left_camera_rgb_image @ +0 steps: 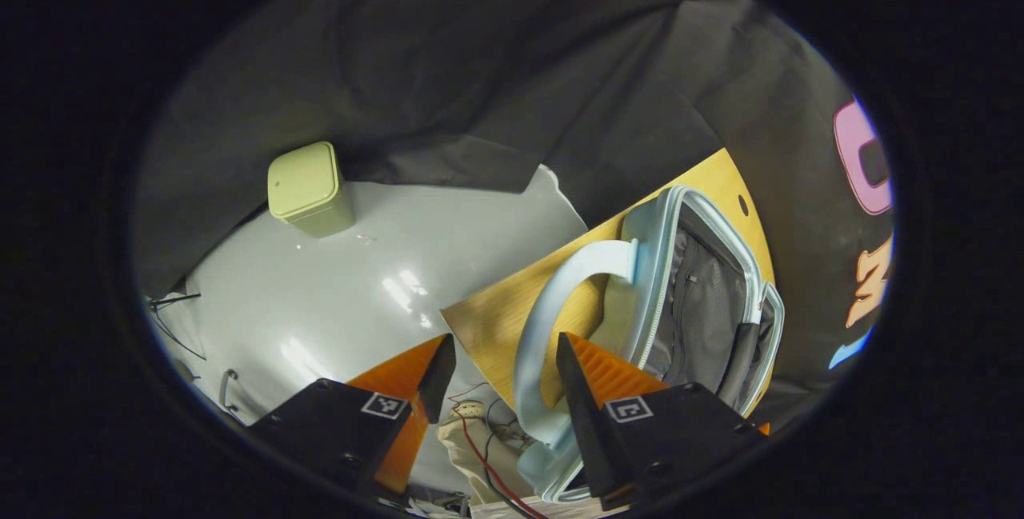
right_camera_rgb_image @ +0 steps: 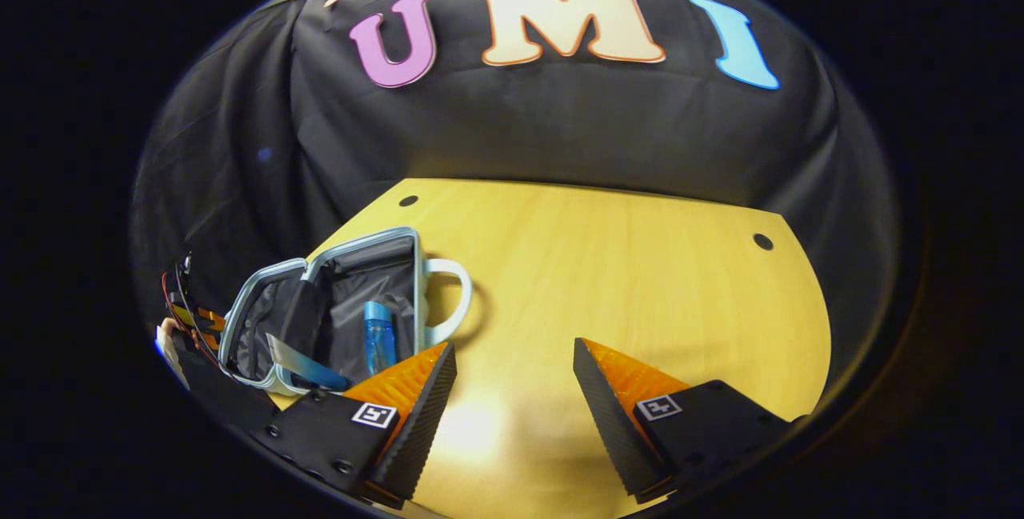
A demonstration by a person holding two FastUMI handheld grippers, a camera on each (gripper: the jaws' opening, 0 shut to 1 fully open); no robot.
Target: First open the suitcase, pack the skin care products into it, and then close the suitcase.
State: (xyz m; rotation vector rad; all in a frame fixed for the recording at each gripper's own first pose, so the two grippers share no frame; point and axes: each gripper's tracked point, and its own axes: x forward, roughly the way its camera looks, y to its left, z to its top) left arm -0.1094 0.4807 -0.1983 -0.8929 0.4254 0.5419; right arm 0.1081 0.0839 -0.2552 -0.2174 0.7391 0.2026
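suitcase (right_camera_rgb_image: 320,307) on table (right_camera_rgb_image: 624,279), bottle (right_camera_rgb_image: 378,343) inside suitcase

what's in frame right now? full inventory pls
suitcase: 1, light blue with grey lining, open at the table's edge
bottle: 1, blue, inside the suitcase
tube: 1, white and blue, leaning over the suitcase's near rim
table: 1, yellow wood, carries the suitcase
bin: 1, pale green, lid on, on the floor
floor: grey, glossy, beside the table
wires: several, red and black, below the table's edge
left gripper: open, over the suitcase handle
right gripper: open, above bare table
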